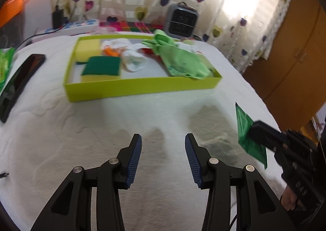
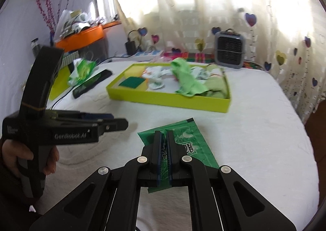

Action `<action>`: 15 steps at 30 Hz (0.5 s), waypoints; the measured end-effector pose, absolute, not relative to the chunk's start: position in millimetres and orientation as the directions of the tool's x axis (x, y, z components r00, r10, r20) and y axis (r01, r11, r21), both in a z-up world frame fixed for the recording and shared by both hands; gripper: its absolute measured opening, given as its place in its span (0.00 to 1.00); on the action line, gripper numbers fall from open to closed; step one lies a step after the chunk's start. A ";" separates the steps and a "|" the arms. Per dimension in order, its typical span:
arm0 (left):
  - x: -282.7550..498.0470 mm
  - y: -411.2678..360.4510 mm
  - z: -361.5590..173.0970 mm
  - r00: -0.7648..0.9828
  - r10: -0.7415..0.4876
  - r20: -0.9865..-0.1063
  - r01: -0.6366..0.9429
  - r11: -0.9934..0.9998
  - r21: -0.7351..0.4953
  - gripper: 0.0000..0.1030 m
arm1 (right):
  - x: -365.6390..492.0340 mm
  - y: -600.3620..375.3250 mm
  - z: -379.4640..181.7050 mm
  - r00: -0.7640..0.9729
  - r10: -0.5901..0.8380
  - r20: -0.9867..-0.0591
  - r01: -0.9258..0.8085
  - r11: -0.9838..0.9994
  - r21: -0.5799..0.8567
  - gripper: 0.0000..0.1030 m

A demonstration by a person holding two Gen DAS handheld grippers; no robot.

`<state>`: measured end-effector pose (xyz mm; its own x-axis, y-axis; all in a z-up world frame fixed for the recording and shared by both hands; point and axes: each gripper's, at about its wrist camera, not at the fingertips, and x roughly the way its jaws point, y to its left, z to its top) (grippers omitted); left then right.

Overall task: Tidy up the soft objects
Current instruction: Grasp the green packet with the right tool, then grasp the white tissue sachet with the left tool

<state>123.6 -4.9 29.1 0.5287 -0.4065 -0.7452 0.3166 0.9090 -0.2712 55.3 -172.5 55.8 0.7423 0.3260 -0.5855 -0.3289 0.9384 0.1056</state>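
Note:
A lime-green tray (image 1: 142,86) (image 2: 163,99) lies on the white bed. It holds sponges (image 1: 101,67) (image 2: 132,83), white cloths (image 1: 132,55) and a green glove (image 1: 181,57) (image 2: 187,80). My left gripper (image 1: 163,139) is open and empty above the bed, in front of the tray. It also shows in the right wrist view (image 2: 120,124). My right gripper (image 2: 164,135) is shut on a dark green packet (image 2: 189,143), held above the bed. The left wrist view shows that packet (image 1: 246,133) at the right, in the right gripper (image 1: 254,129).
A black phone (image 1: 22,80) (image 2: 91,82) lies left of the tray, next to a crumpled green-white bag (image 2: 81,67). A grey fan heater (image 1: 181,21) (image 2: 230,49) stands behind the tray by the curtain. A wooden wardrobe (image 1: 295,57) is at the right.

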 end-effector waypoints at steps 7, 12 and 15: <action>117.6 -39.4 27.5 0.471 -0.460 -0.753 0.441 0.862 -0.251 0.42 | 51.1 -195.9 57.9 0.773 0.273 -0.572 -0.261 0.960 0.105 0.05; 109.4 -67.9 24.2 0.413 -0.498 -0.762 0.547 0.805 -0.230 0.47 | 48.7 -207.6 57.5 0.786 0.261 -0.561 -0.232 0.965 0.123 0.05; 106.2 -80.2 20.7 0.382 -0.510 -0.771 0.591 0.776 -0.221 0.47 | 48.1 -213.5 58.4 0.791 0.255 -0.557 -0.220 0.967 0.130 0.05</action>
<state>106.2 -80.2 20.7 0.3821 -0.5099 -0.7707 0.5906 0.7762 -0.2208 48.1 -213.5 58.4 0.7907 0.2548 -0.5567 -0.2200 0.9668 0.1301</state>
